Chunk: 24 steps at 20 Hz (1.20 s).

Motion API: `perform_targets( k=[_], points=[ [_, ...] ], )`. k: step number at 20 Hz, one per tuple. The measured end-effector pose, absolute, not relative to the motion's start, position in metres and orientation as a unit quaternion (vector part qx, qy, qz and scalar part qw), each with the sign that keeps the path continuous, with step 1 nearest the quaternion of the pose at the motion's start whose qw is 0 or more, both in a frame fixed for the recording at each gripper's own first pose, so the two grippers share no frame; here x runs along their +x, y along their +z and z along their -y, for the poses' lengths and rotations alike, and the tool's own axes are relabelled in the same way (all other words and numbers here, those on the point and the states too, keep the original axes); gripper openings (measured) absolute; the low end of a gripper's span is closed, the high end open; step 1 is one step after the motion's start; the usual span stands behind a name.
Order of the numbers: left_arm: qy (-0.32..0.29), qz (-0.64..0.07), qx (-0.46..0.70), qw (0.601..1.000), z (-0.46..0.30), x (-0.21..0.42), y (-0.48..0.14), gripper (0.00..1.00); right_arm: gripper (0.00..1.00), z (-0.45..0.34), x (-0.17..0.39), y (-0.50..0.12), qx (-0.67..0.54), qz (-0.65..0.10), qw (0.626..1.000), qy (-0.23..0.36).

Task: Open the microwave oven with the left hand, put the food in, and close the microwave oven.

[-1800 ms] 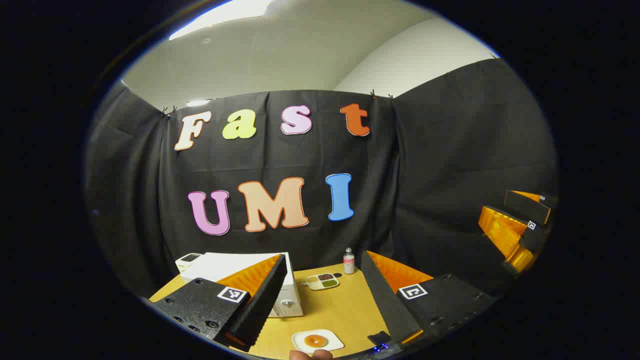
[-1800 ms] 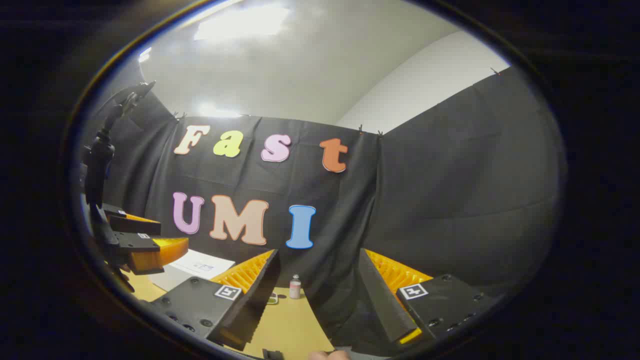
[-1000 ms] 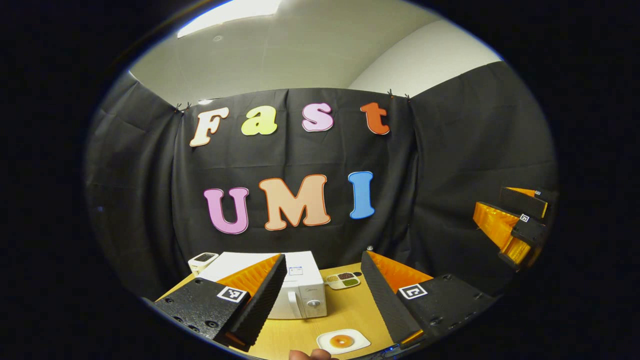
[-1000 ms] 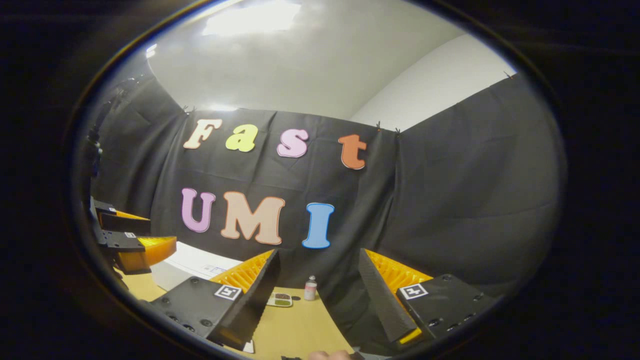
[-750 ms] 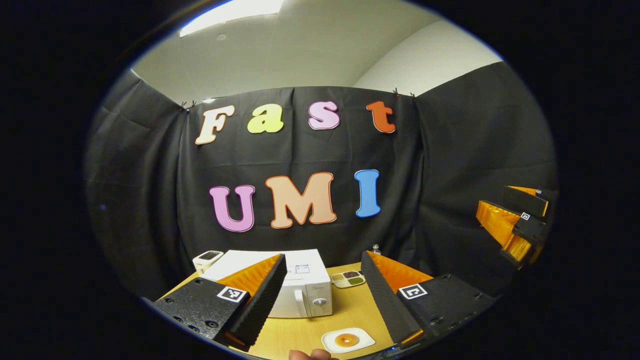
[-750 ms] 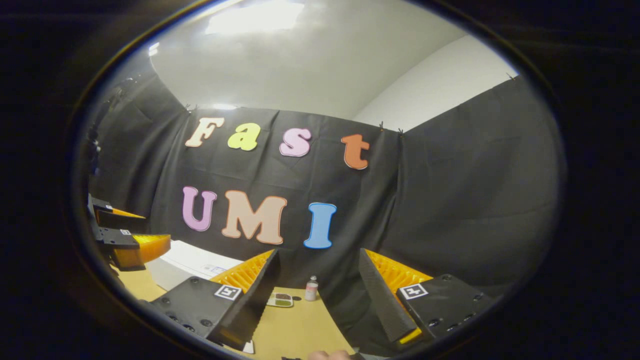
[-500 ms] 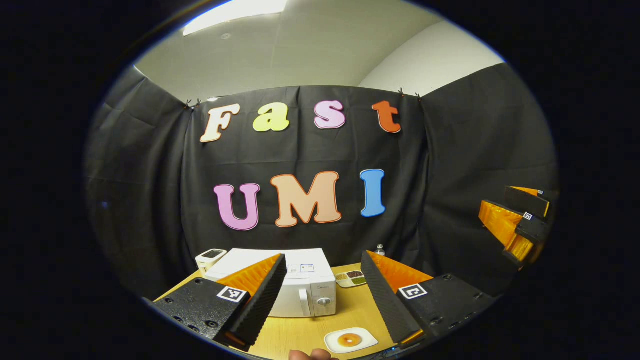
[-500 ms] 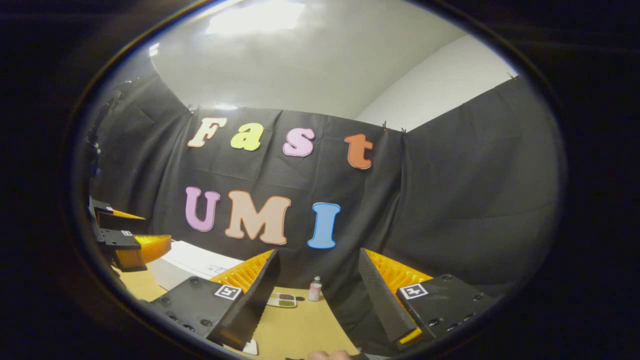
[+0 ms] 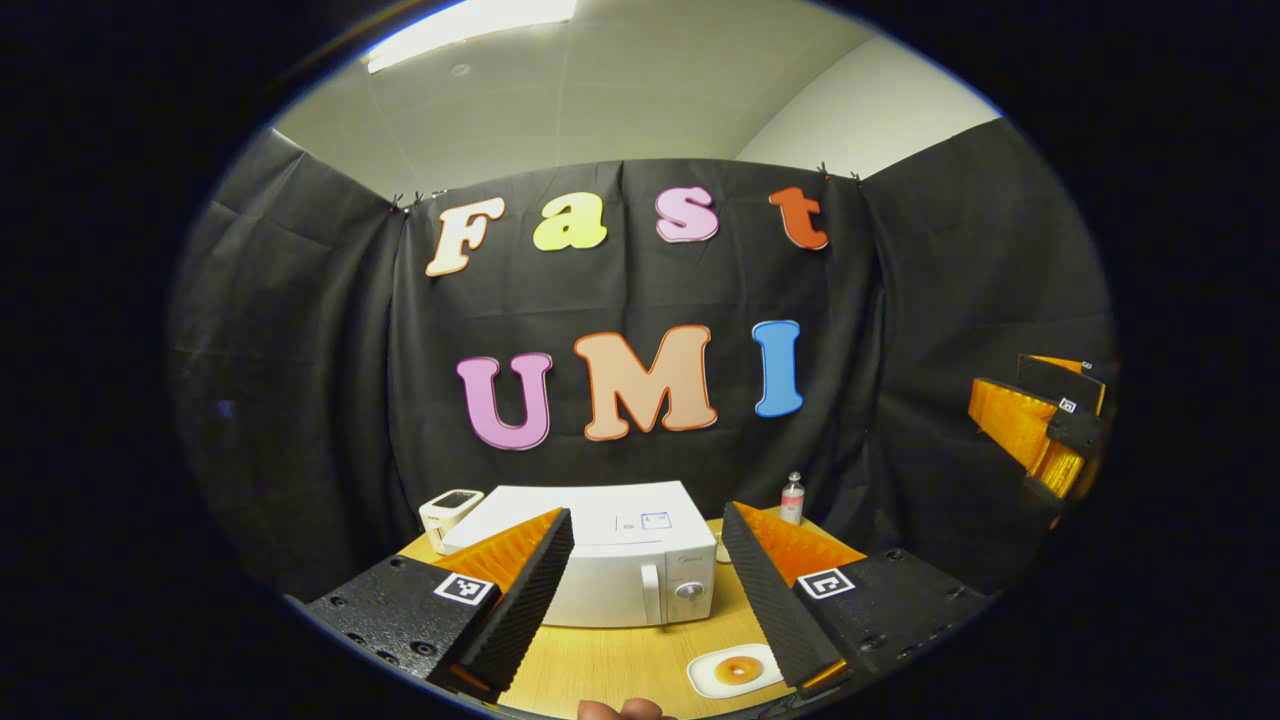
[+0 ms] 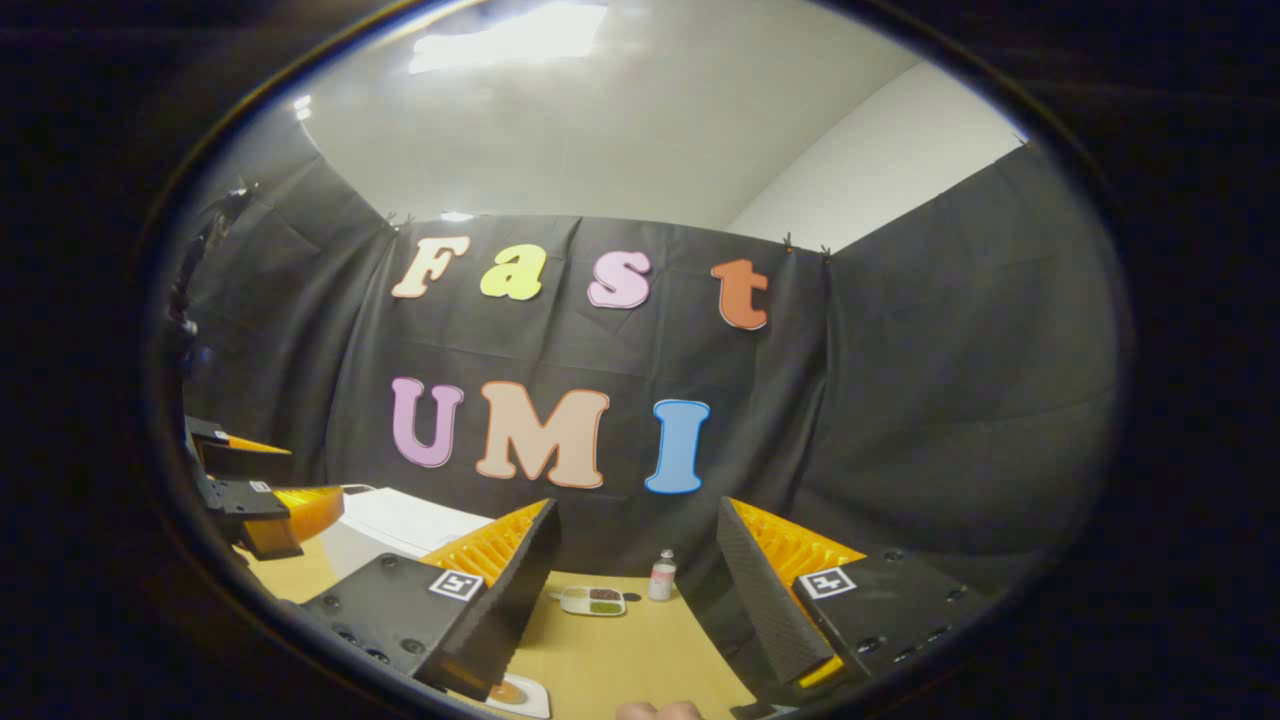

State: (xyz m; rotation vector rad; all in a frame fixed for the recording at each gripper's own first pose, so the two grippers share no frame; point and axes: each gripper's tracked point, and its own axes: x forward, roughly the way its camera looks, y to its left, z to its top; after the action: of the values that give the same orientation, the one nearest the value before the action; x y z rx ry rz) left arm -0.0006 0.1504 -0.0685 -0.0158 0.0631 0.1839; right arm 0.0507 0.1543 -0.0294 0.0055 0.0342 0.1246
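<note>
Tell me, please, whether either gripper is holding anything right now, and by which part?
Nothing is held. The left gripper and the right gripper are both open with empty gaps; the microwave oven is shut and the food plate lies on the table.

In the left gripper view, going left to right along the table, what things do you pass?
Small white gadget with a dark screen → white microwave oven → white plate holding a round orange-brown food → small clear bottle with a pale cap → the right gripper, held up at the far right.
</note>
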Motion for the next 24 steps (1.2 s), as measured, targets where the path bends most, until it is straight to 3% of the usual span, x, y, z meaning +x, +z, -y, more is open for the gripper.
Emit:
perform_targets(
  k=[7,16,24],
  points=[
    [0.085,-0.081,-0.02,0.993,-0.175,0.051,-0.147,0.95,0.97,-0.19,0.065,-0.03,-0.008,-0.021,0.998,0.063],
    [0.059,-0.157,-0.015,0.986,-0.168,0.121,-0.266,0.96,0.96,-0.181,0.057,-0.031,-0.039,-0.034,0.999,0.015],
    [0.078,-0.228,-0.042,0.97,-0.178,0.159,-0.341,0.96,0.98,-0.169,0.039,-0.015,-0.04,-0.028,0.999,-0.01]
  ],
)
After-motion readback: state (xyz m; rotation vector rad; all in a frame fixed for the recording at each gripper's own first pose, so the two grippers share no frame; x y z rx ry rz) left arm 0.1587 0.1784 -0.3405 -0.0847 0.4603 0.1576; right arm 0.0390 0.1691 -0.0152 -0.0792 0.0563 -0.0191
